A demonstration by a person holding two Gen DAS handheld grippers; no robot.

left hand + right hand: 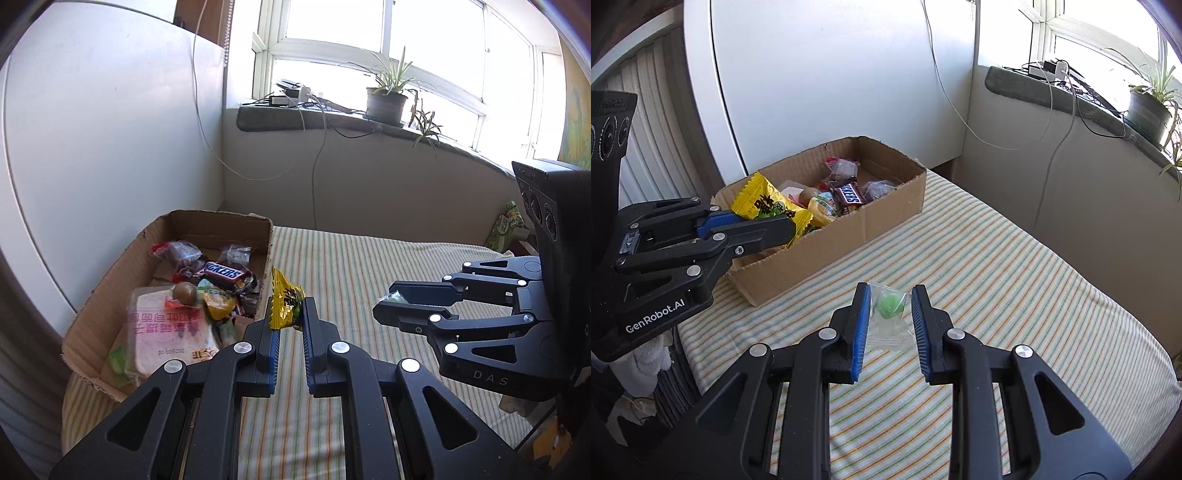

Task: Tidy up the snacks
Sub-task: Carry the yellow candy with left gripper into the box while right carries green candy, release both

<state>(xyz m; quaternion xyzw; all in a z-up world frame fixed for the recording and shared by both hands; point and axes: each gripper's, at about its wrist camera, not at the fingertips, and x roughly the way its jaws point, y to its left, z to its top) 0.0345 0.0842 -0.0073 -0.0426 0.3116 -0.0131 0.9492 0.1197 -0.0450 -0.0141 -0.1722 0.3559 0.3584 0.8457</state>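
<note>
Yellow snack packet (284, 304), pinched in the closed left gripper (290, 325) at frame centre, wants carrying over the cardboard box (110, 295) at left before release; right gripper (890, 314) clamps a clear-wrapped green candy (889, 305).

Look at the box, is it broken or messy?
A bit. The cardboard box has ragged, torn edges, and its snacks lie jumbled in a heap. A Snickers bar sits tilted on top.

A chocolate bar (223, 274) in the box read "SNICKERS"; the left gripper (764, 225) bore "GenRobot.AI"; the right gripper (388, 304) showed "DAS".
</note>
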